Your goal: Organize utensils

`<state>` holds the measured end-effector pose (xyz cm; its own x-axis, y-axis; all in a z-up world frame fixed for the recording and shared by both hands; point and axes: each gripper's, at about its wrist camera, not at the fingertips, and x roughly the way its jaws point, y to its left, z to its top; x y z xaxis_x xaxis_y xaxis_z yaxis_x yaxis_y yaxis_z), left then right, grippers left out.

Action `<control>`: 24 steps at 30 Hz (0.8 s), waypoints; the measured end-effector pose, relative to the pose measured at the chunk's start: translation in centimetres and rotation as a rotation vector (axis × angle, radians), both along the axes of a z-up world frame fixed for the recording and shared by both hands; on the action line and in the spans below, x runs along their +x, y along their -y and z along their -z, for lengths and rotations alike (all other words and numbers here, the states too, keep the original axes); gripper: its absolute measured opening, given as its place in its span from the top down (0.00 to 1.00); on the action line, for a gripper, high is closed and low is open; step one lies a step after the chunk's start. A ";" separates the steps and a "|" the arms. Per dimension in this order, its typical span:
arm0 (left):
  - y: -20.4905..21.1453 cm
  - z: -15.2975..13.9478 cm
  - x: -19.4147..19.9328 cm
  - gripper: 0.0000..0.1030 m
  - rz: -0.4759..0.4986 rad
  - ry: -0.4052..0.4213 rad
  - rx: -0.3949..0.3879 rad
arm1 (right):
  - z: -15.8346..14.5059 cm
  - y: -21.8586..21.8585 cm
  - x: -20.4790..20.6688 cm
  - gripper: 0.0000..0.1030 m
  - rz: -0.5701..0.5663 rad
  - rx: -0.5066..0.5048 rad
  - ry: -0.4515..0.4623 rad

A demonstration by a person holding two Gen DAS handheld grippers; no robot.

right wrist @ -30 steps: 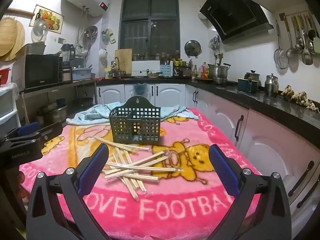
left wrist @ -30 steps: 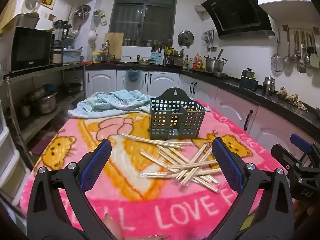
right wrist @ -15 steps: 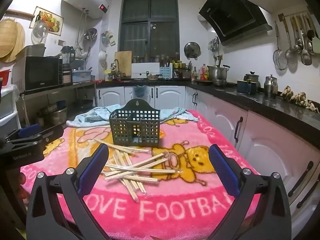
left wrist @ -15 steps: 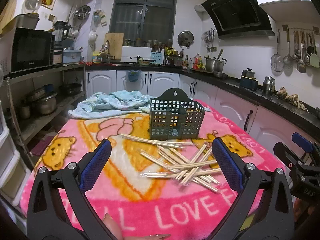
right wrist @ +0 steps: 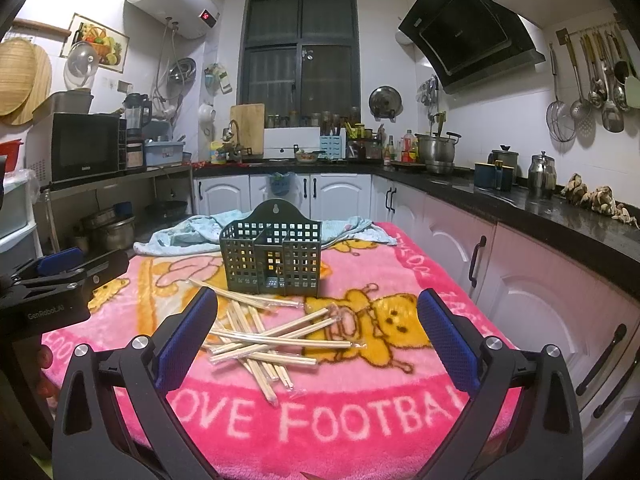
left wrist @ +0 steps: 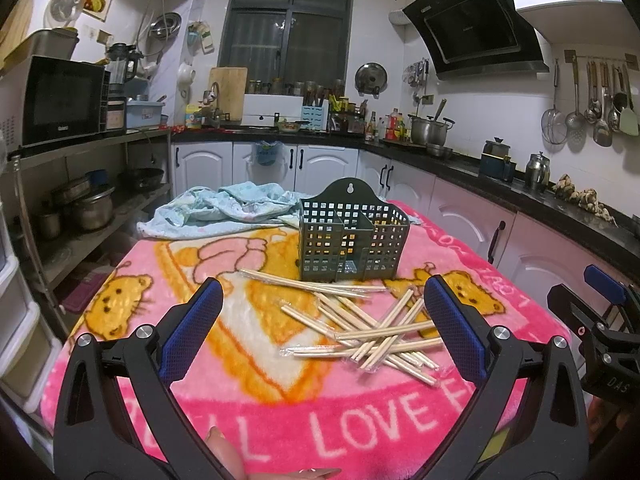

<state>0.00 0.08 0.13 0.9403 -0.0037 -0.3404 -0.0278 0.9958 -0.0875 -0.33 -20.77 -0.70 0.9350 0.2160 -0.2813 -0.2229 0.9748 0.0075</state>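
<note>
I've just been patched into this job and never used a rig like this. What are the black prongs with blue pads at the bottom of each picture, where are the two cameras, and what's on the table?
There is no robot arm: a person holds a two-finger gripper in each hand, and a fisheye camera on each looks forward along its fingers. The prongs are those fingers. One picture is from the left gripper, the other from the right gripper; each also shows at the other's edge. Both are open and hold nothing.

On the pink blanket lies a loose pile of wrapped chopsticks. Behind it stands a dark green basket with compartments; it looks empty. A light blue cloth lies crumpled at the far end.
</note>
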 end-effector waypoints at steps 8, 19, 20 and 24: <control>0.0 0.0 0.0 0.10 -0.001 0.002 0.001 | -0.1 0.0 -0.1 0.06 0.000 0.001 0.003; 0.0 -0.3 -0.1 0.10 0.001 0.001 0.002 | -0.1 0.0 -0.1 0.06 0.001 0.002 0.006; 0.0 -0.2 0.0 0.10 0.002 0.001 0.002 | -0.1 0.0 -0.1 0.06 0.000 0.001 0.006; 0.1 -0.3 -0.1 0.10 0.001 0.000 0.003 | -0.1 0.0 -0.1 0.06 0.001 0.002 0.007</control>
<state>-0.07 0.00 0.45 0.9402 -0.0036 -0.3405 -0.0267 0.9961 -0.0841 -0.47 -20.80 -0.58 0.9372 0.2160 -0.2740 -0.2225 0.9749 0.0076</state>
